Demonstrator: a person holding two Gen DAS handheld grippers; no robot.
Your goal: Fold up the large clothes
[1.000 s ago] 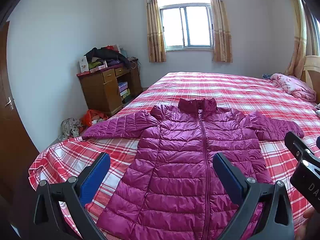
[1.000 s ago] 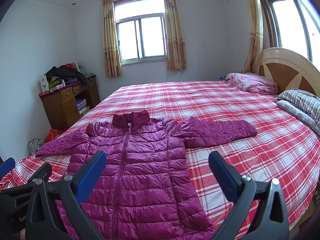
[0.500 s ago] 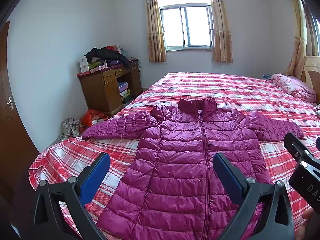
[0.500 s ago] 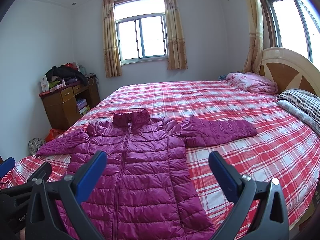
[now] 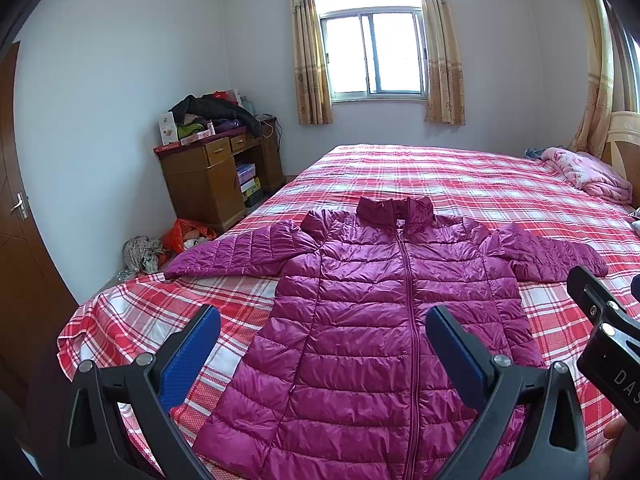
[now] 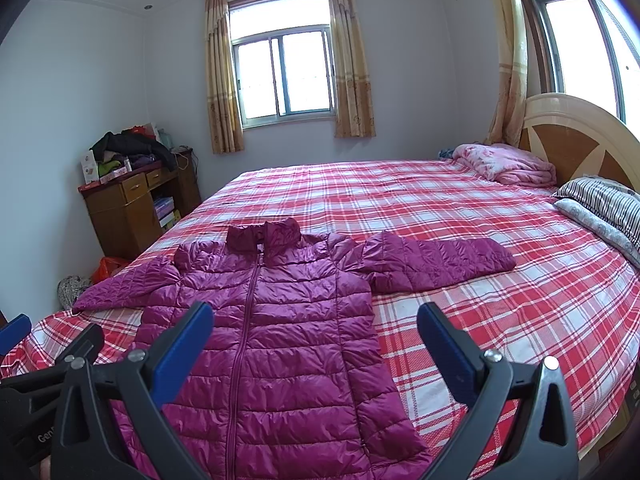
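A magenta quilted puffer jacket (image 5: 380, 320) lies flat and zipped, front up, on the red plaid bed (image 5: 440, 176), both sleeves spread out sideways. It also shows in the right wrist view (image 6: 272, 340), with its right sleeve (image 6: 436, 264) stretched toward the pillows. My left gripper (image 5: 322, 356) is open and empty, held above the jacket's lower body. My right gripper (image 6: 314, 354) is open and empty, above the jacket's lower right side. The right gripper's body (image 5: 608, 344) shows at the right edge of the left wrist view.
A wooden desk (image 5: 208, 176) piled with clothes stands by the left wall, with bags (image 5: 188, 236) on the floor beside it. A pink blanket (image 6: 504, 162), striped pillows (image 6: 604, 204) and the headboard (image 6: 580, 144) are at the far right. A door (image 5: 16, 240) is at left.
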